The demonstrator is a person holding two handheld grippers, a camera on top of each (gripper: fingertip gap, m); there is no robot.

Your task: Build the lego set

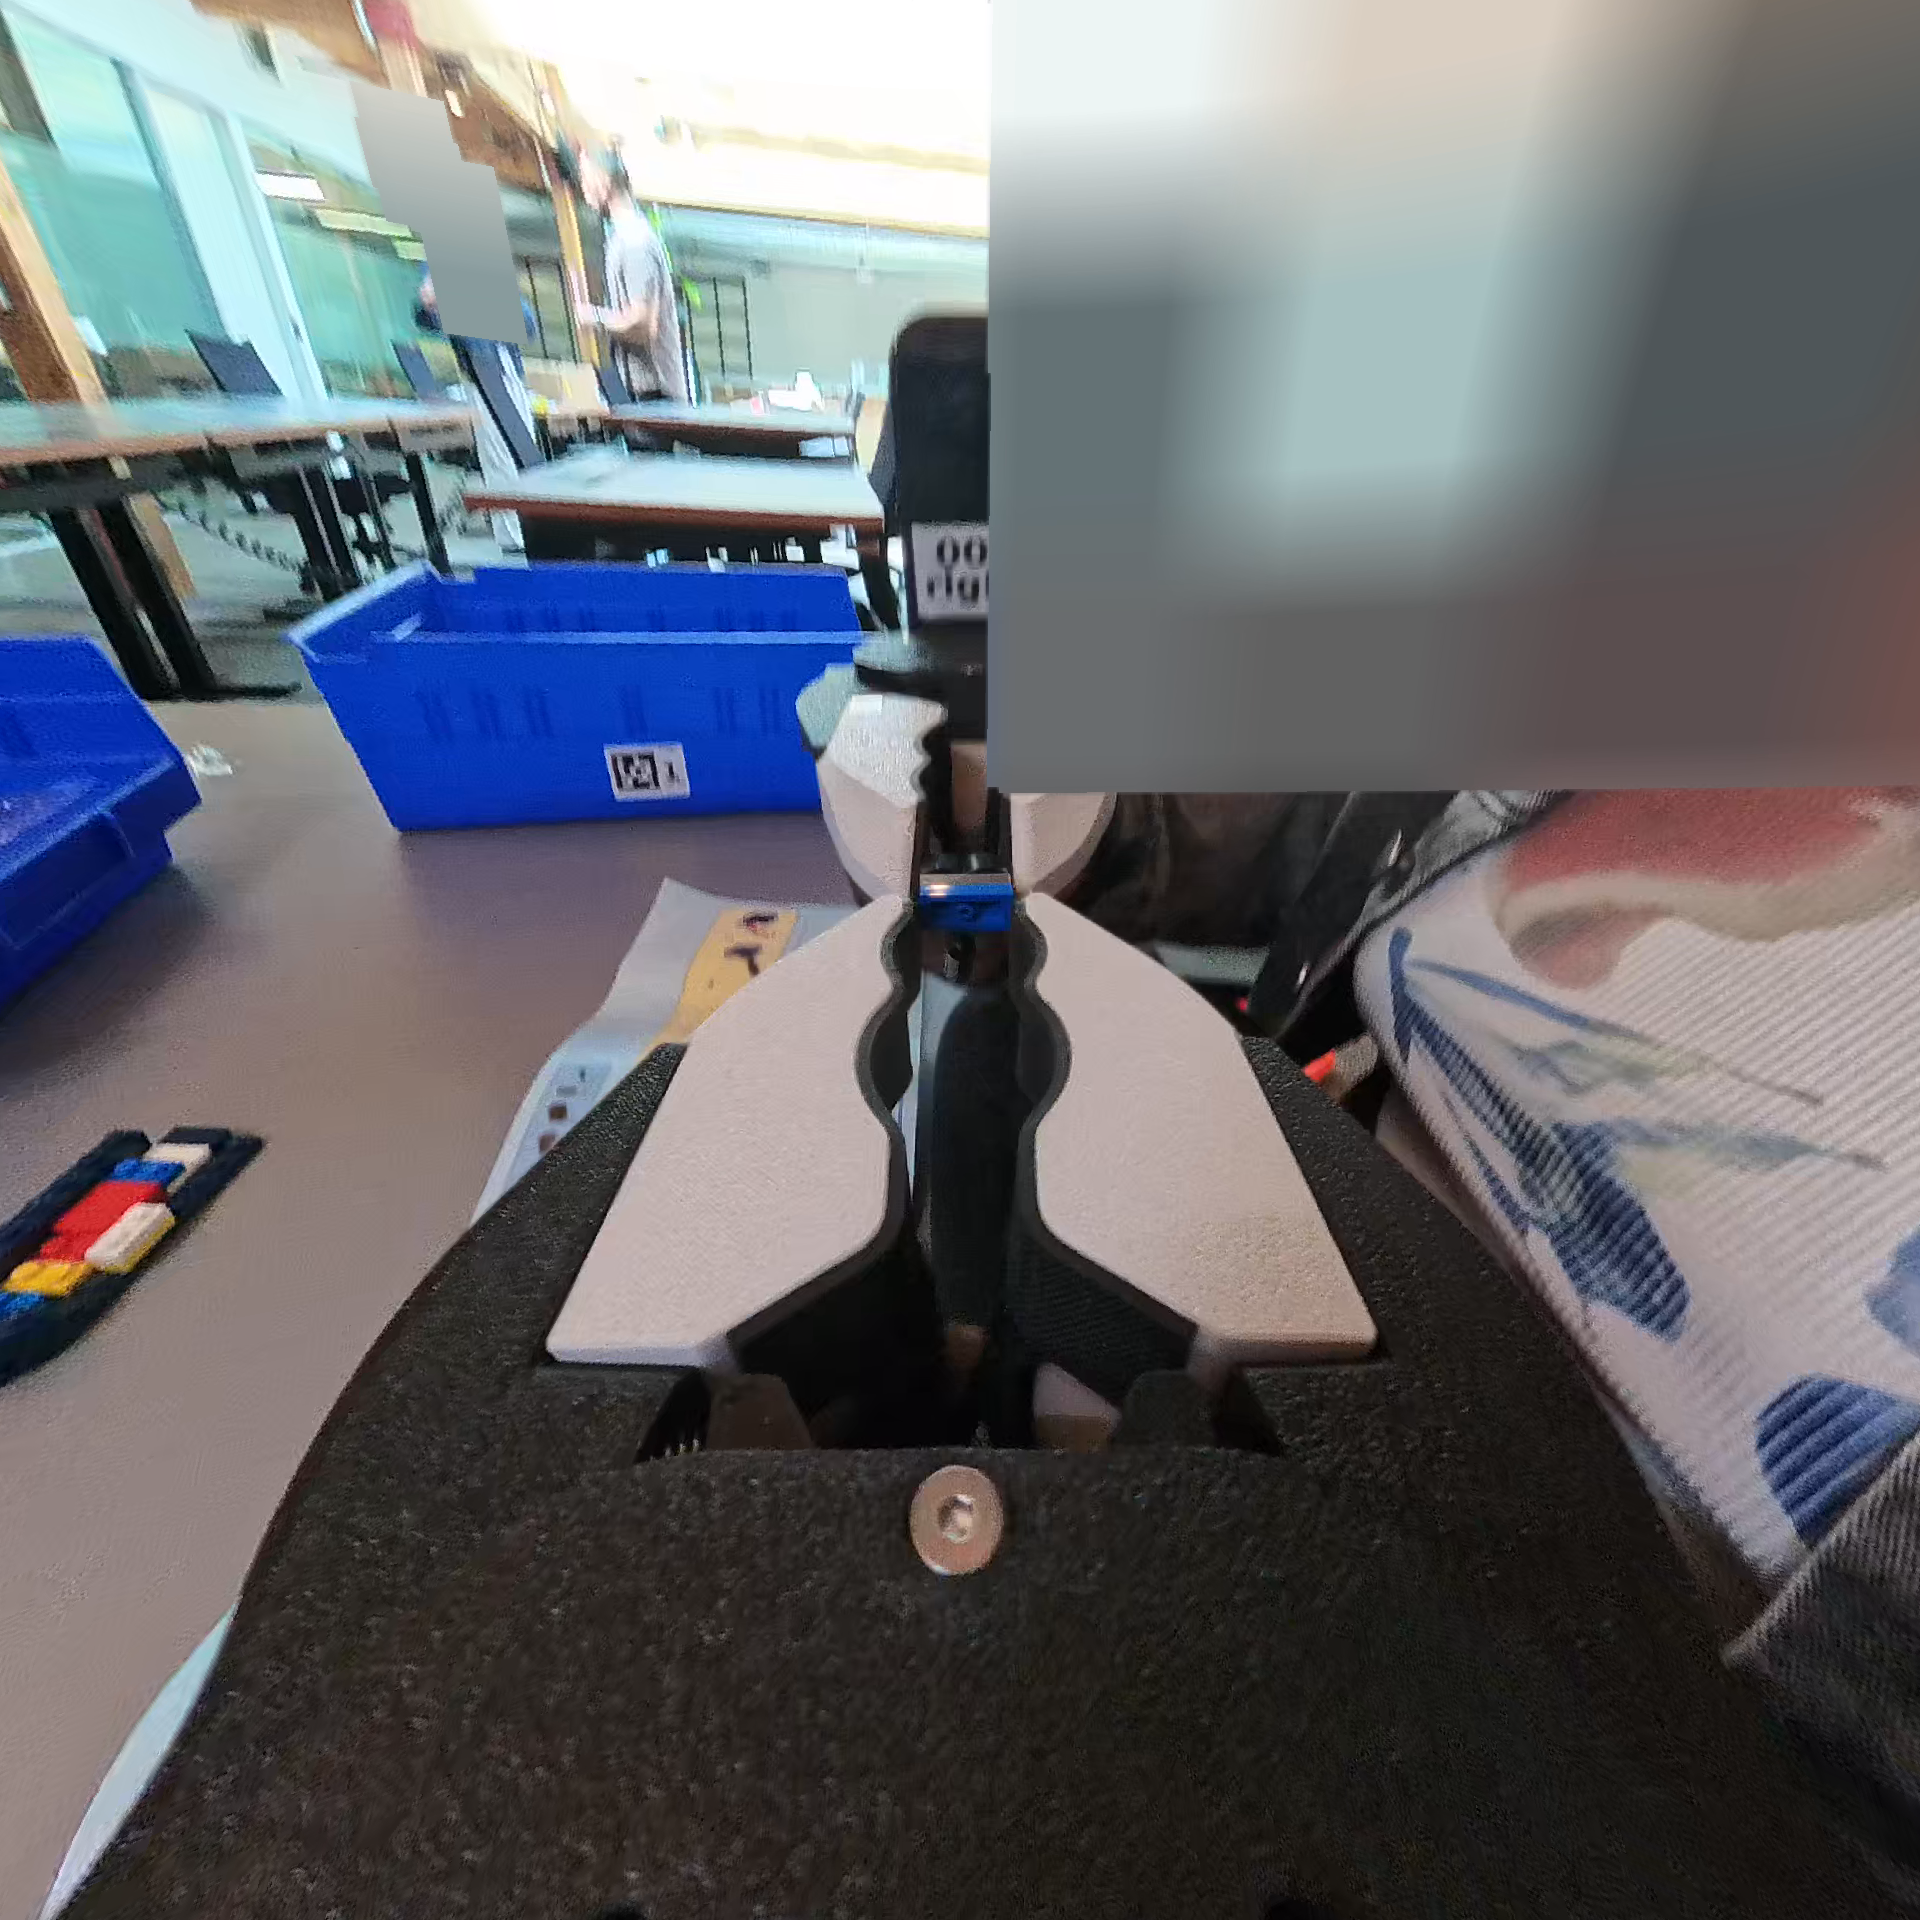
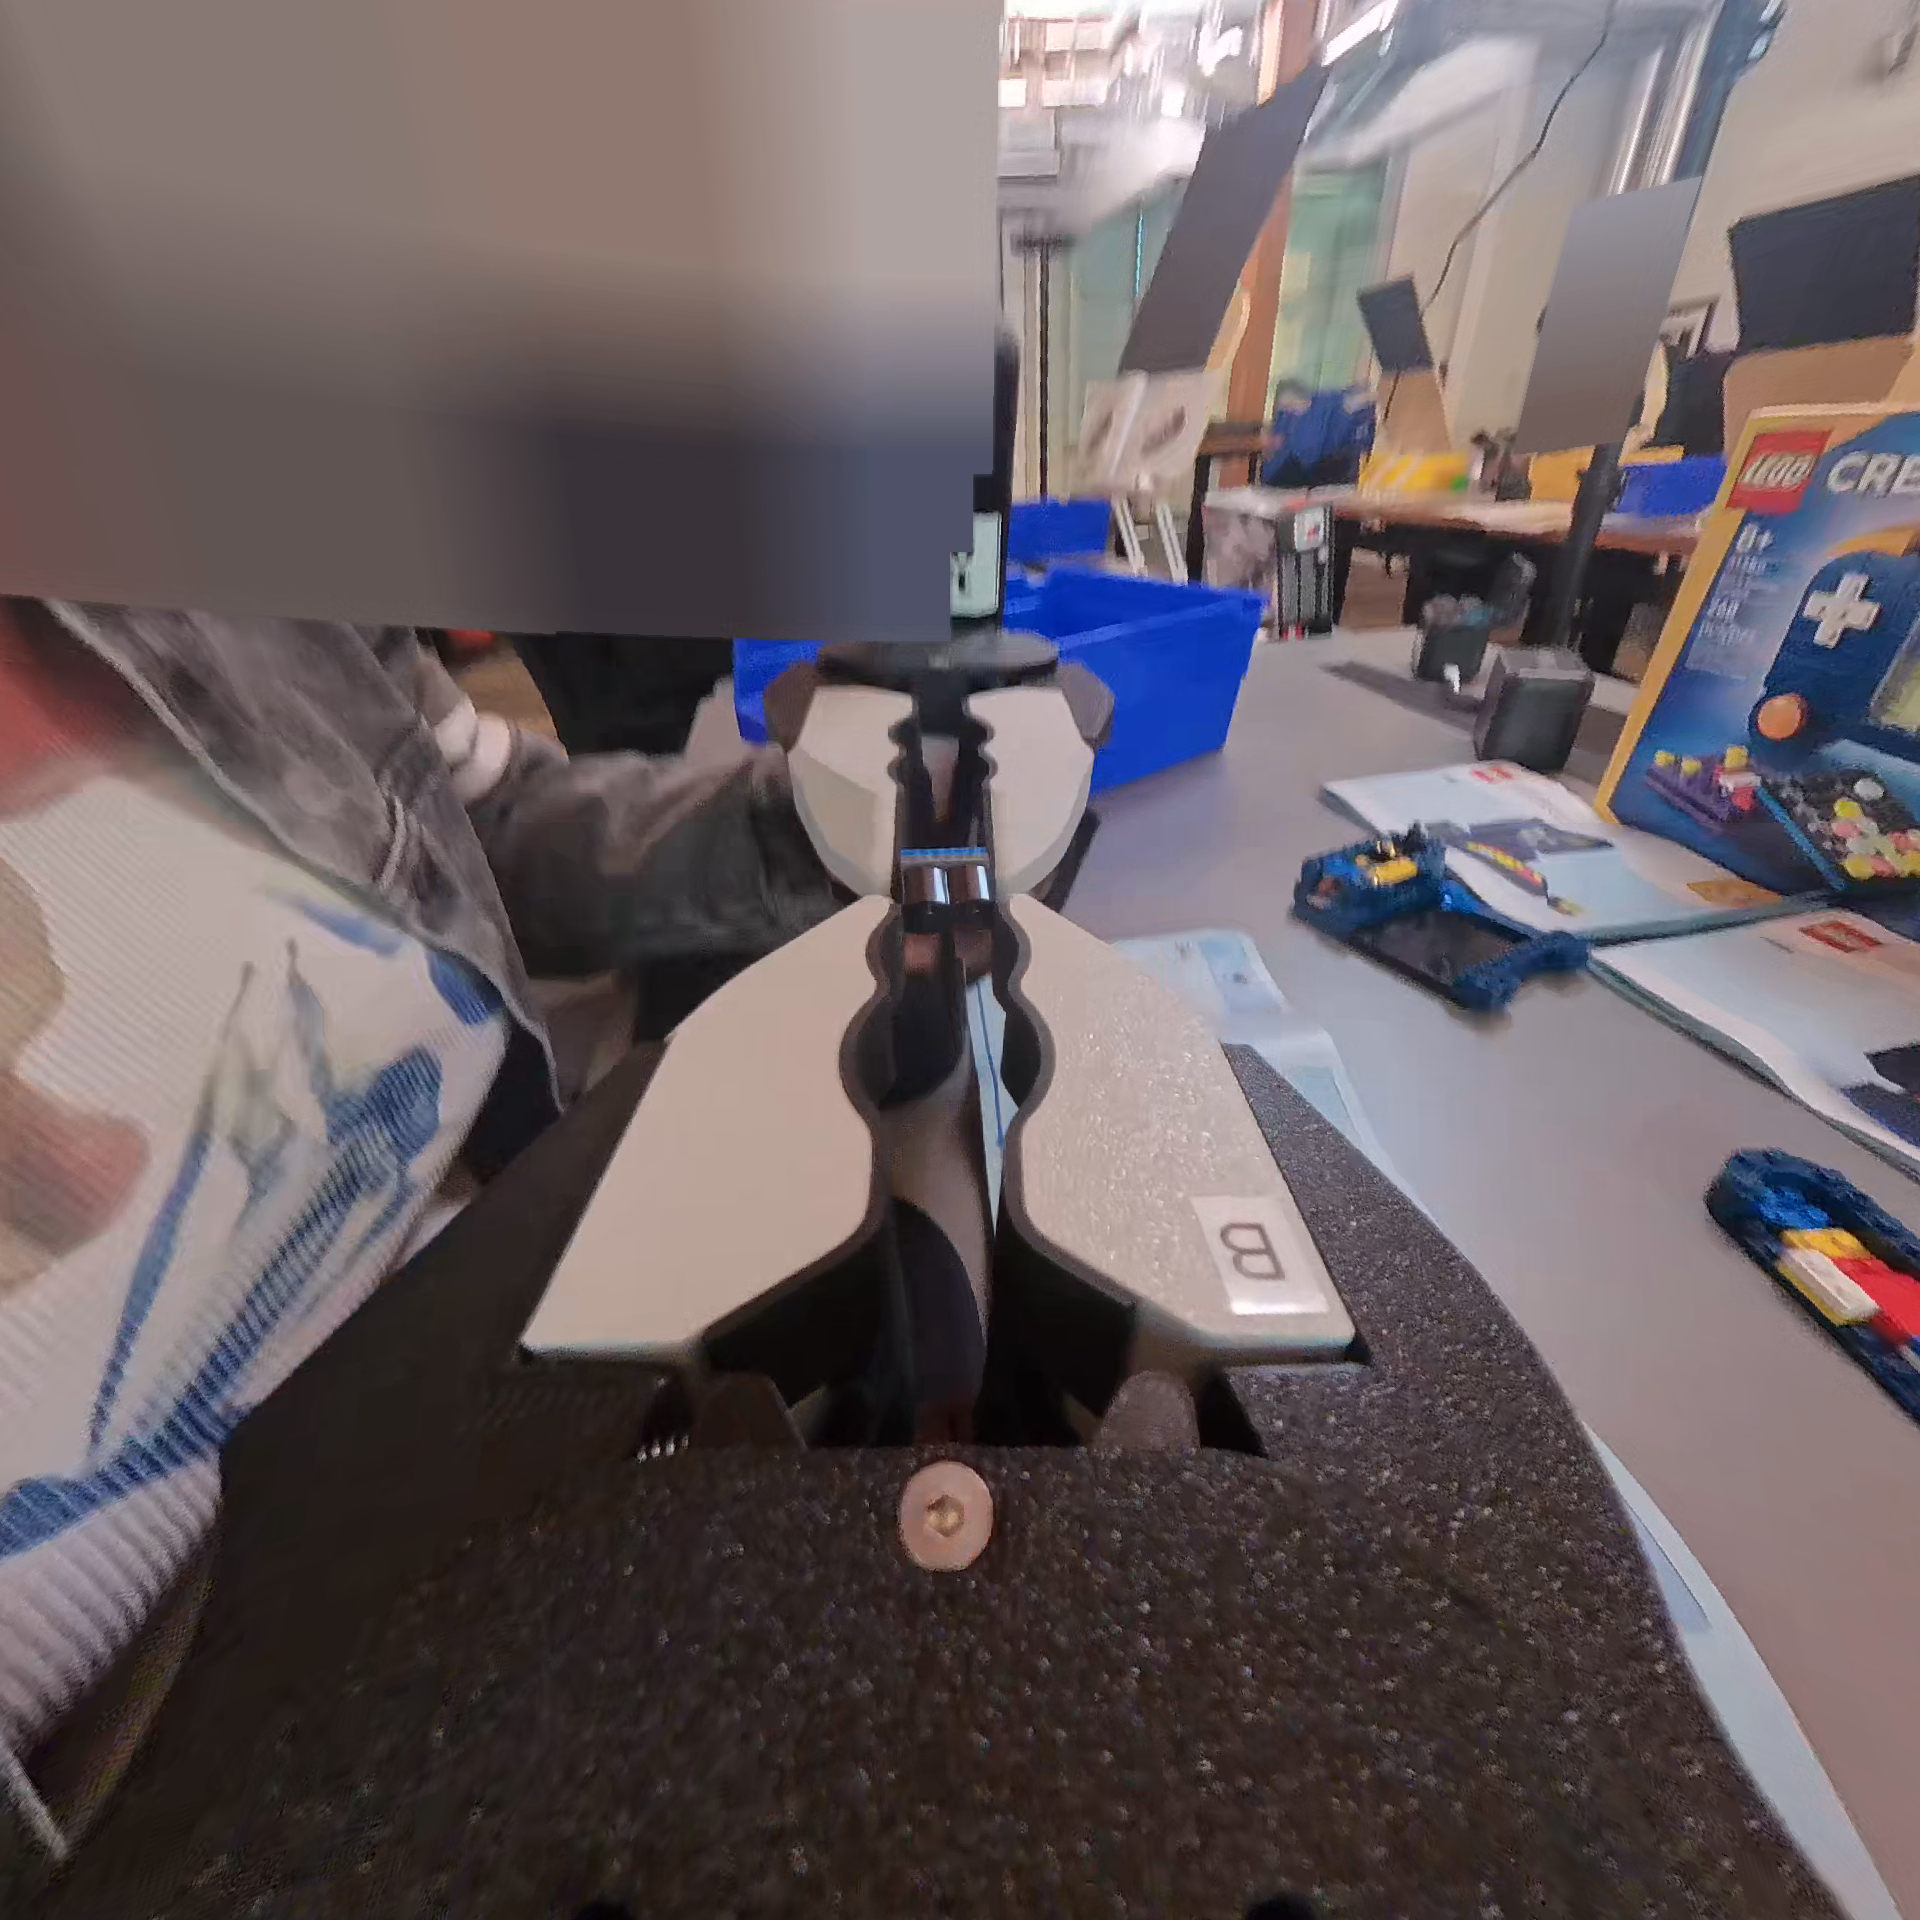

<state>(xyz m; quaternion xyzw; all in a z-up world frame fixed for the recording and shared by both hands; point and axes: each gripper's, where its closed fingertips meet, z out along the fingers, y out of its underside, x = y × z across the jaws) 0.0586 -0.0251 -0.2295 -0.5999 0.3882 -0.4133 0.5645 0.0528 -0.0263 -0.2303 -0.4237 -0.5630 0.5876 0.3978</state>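
The left gripper (image 1: 964, 914) and right gripper (image 2: 943, 902) meet tip to tip at frame centre. Both are nearly closed, each pinching a small piece.

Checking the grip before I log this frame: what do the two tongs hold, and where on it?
Both tongs, tip to tip, pinch one small brick assembly: left tongs grip the blue plate by its side edges, right tongs the dark studded piece.

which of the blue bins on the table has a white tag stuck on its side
The long blue bin straight across the table, with a white square tag on its near wall. The other blue bin, at the left edge, shows none.
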